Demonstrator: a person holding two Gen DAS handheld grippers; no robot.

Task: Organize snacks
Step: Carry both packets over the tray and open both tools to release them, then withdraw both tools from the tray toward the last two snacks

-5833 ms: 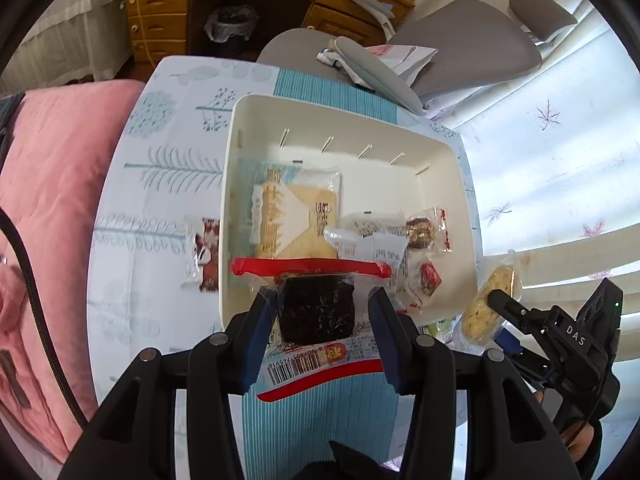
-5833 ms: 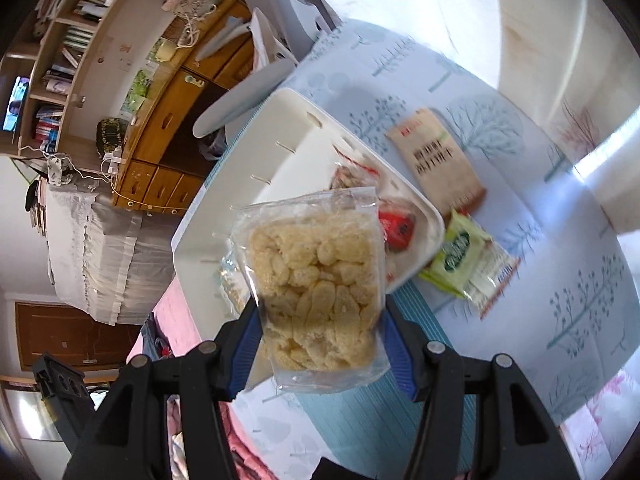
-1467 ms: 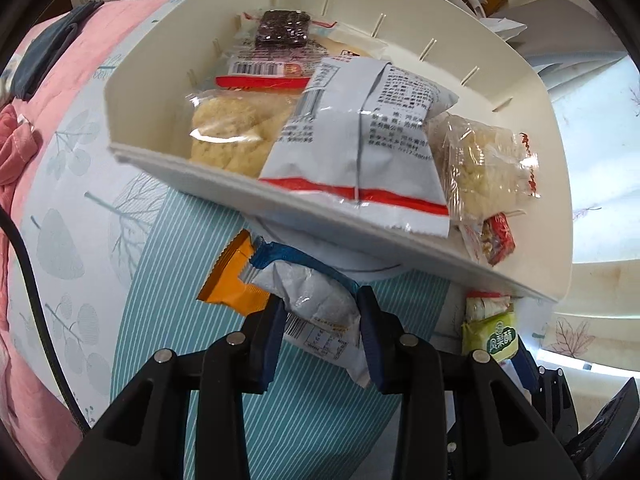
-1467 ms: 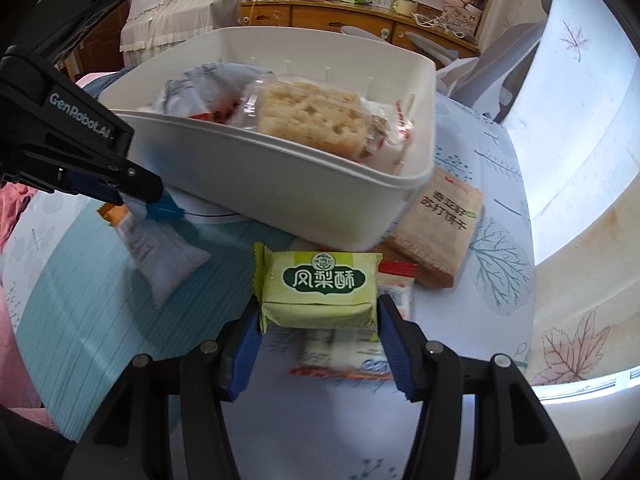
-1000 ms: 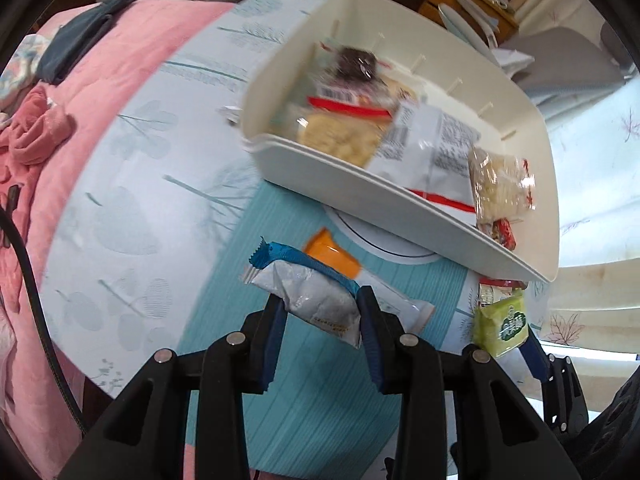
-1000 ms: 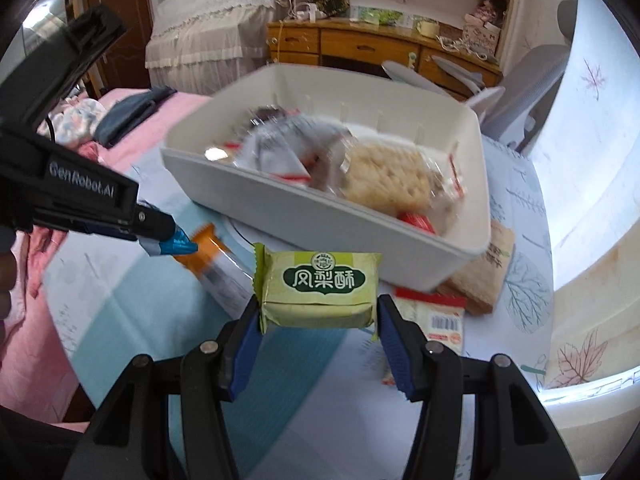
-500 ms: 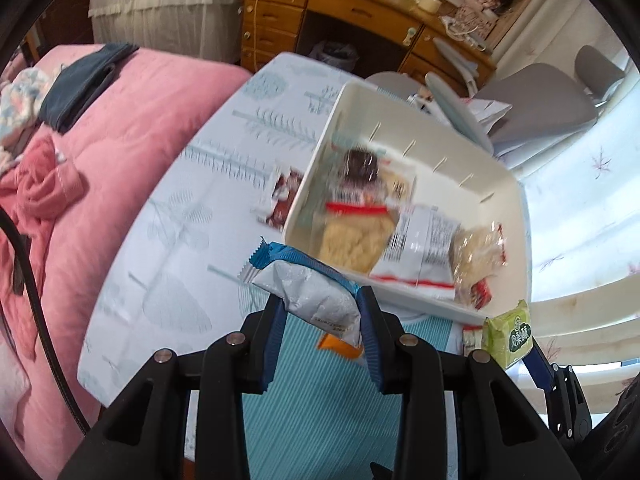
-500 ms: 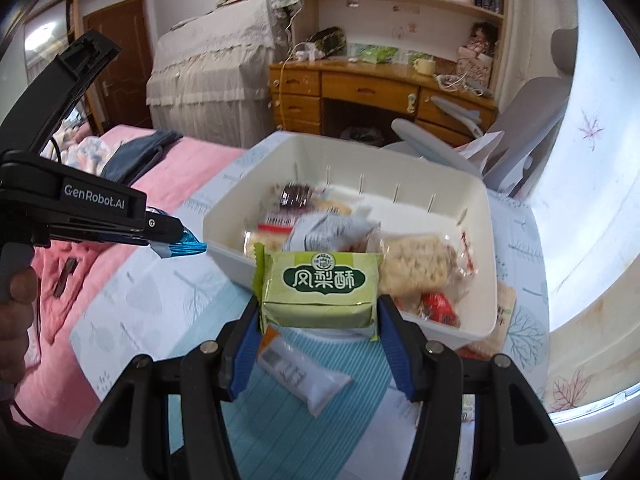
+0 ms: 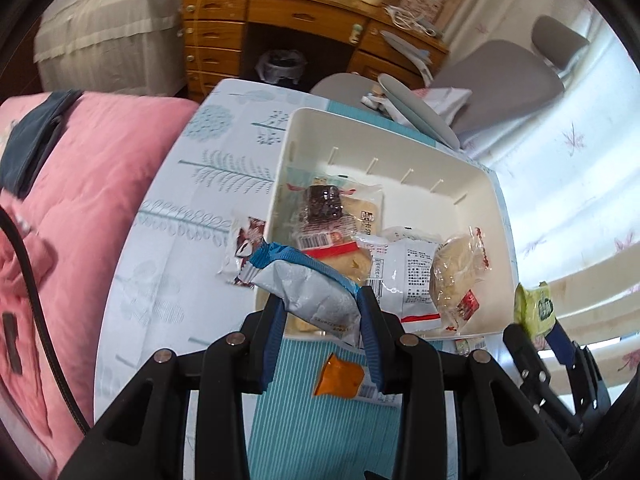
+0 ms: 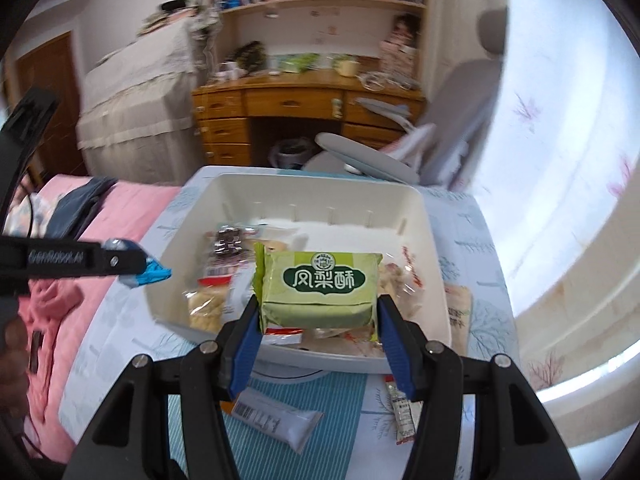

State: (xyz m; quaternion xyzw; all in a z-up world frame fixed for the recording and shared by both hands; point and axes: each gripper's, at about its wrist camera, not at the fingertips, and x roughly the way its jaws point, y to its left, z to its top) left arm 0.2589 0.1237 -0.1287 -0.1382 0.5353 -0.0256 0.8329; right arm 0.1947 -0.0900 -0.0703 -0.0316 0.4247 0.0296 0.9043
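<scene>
1. Left gripper point(image 9: 322, 312) – fingers clamped on a silver packet w/ blue end point(image 9: 308, 288), held in the air above the near-left corner of the white bin point(image 9: 472, 184).
2. Right gripper point(image 10: 318, 320) – fingers clamped on a green pineapple-cake pack point(image 10: 320, 288), label facing the cam, held above the bin's near wall point(image 10: 320, 354).
3. Bin sits on a tablecloth w/ tree print point(image 9: 200, 184); a teal striped mat point(image 9: 320, 432) lies in front of it.
4. Inside the bin, near half: dark brownie bar point(image 9: 323, 202) on top of a pack w/ red stripe & barcode point(image 9: 328, 240), a white pack w/ black text point(image 9: 408, 276), a pale rice-cracker pack point(image 9: 458, 268), a small red candy point(image 9: 468, 303). Far half of the bin shows bare floor.
5. Outside the bin: small red-brown wrapper point(image 9: 244, 244) touching its left wall; orange-ended sachet point(image 9: 342, 374) on the mat; a thin sachet point(image 10: 400, 412) near the right front corner; a tan pack point(image 10: 458, 312) by the right wall – partly hidden, prob. crackers.
6. Right-wrist view is motion-blurred, so fine print on bin contents can't be read.
7. Bkgd: wooden desk point(image 9: 280, 20), grey chair point(image 9: 496, 80), pink quilt point(image 9: 80, 184).
</scene>
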